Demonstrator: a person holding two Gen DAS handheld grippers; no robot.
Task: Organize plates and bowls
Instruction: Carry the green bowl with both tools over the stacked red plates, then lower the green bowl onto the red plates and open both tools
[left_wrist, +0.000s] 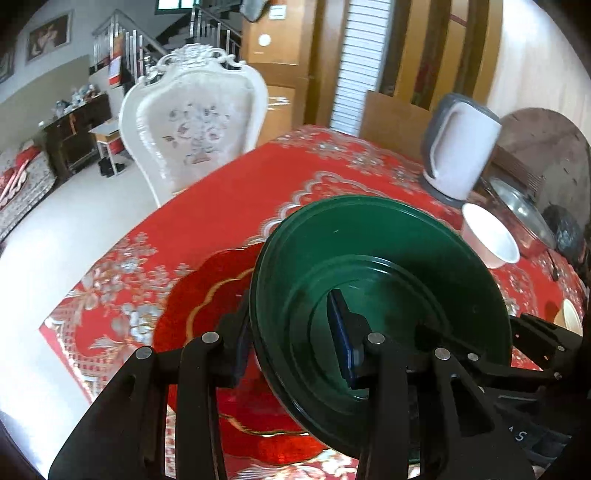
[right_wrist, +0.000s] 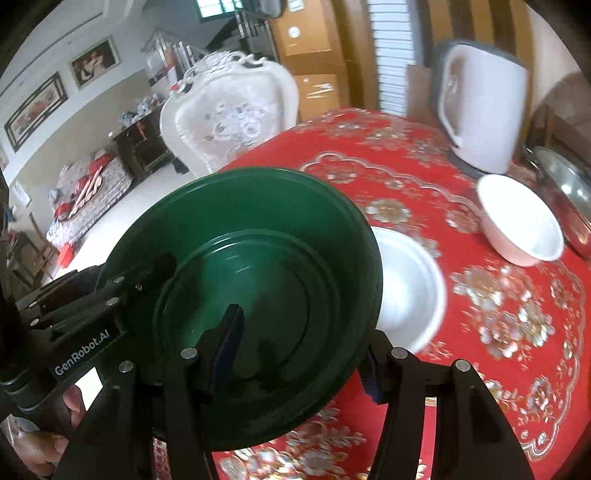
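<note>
Left wrist view first: at the far left stands the ornate white armchair (left_wrist: 192, 122), drawn up to the surface under its red flowered tablecloth (left_wrist: 229, 199). Nearer me, a red scalloped plate with a gold line (left_wrist: 207, 295) lies flat on the cloth. My left gripper (left_wrist: 291, 332) is clamped on the left rim of the dark green plastic bowl (left_wrist: 376, 273), one finger outside the wall and one inside, and the bowl hangs tilted above the red plate's right edge. Beyond it to the right sit a small white cup-like bowl (left_wrist: 491, 236) and a white and grey electric kettle (left_wrist: 461, 147).

In the right wrist view, my right gripper (right_wrist: 299, 354) is closed on the opposite rim of the same green bowl, again one finger inside and one out. Just right of it a shallow white dish (right_wrist: 406, 284) rests on the cloth, partly hidden behind the green rim, and a deeper white bowl (right_wrist: 524, 221) stands farther right by the kettle.

I judge I am mid-carry, bowl held two-handed and clear of the cloth. Next I need to level it, choose its stack, lower it squarely, then release both grips together.
</note>
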